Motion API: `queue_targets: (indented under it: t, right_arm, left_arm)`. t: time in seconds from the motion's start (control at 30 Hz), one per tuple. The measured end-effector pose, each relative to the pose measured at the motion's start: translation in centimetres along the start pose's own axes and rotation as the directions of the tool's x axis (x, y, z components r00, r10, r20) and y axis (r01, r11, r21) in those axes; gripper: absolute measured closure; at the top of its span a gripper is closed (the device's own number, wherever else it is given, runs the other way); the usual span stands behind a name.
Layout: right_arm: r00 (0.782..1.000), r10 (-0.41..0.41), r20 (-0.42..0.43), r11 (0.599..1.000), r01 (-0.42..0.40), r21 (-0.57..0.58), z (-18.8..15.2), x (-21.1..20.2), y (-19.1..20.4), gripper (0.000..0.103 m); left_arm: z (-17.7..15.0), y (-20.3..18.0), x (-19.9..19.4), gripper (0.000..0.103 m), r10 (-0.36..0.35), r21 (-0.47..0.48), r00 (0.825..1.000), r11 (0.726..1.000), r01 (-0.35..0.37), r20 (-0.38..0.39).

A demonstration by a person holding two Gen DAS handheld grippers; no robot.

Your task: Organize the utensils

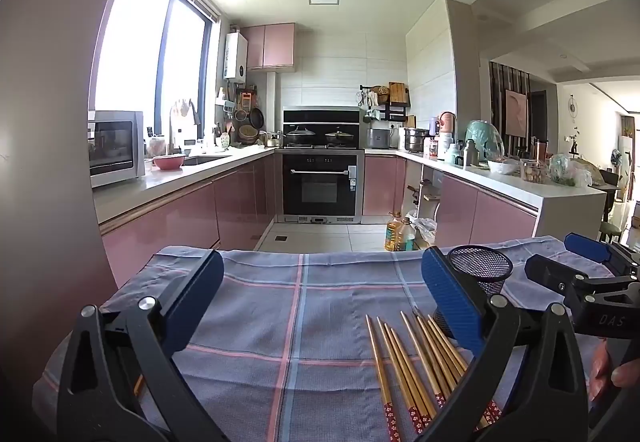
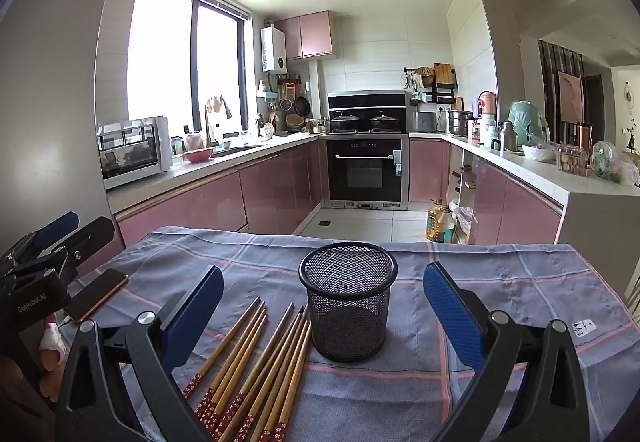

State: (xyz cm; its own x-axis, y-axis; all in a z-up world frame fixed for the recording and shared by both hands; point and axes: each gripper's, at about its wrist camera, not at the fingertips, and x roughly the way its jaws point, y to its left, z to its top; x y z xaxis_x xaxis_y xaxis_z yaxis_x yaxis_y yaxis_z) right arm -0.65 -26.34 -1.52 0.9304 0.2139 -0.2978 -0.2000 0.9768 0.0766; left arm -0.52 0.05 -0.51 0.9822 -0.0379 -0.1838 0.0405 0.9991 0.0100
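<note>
Where chopsticks [image 2: 256, 366] lie, round mesh cup [image 2: 349, 302]

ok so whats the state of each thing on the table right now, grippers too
mesh cup: upright on the cloth, nothing visible inside
chopsticks: lying loose on the cloth beside the cup, none in it
phone: lying flat, screen dark
tablecloth: spread over the table
left gripper: open, holding nothing
right gripper: open, holding nothing, cup ahead between its fingers, untouched
</note>
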Motion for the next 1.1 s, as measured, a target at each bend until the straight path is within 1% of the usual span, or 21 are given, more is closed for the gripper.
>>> queue_targets:
  t: [0.27,0.3,0.47,0.73,1.1]
  right_arm:
    - [1.000,0.000,0.001,1.000,0.000,0.002,-0.26,0.02,-0.02,0.006]
    - [1.000,0.000,0.001,1.000,0.000,0.002,-0.04,-0.01,0.56,0.006]
    - [1.000,0.005,-0.004,1.000,-0.005,0.002,-0.13,-0.03,-0.41,0.006]
    - [1.000,0.001,0.000,1.000,-0.001,0.001,-0.12,-0.02,0.31,0.006]
    - [1.000,0.002,0.002,1.000,-0.002,0.004,-0.24,-0.08,0.24,0.006]
  left_arm:
    - [0.02,0.01,-0.01,0.006,0.001,-0.001,1.000,1.000,-0.001,0.000]
    - [0.03,0.01,-0.01,0.006,0.001,-0.002,1.000,1.000,-0.001,0.000]
    - [0.07,-0.04,0.12,0.006,0.001,-0.001,1.000,1.000,-0.001,0.001]
    - [0.04,-0.02,0.12,0.006,0.000,-0.003,1.000,1.000,0.000,0.002]
    - [-0.03,-0.05,0.18,0.006,0.000,-0.004,1.000,1.000,0.000,0.002]
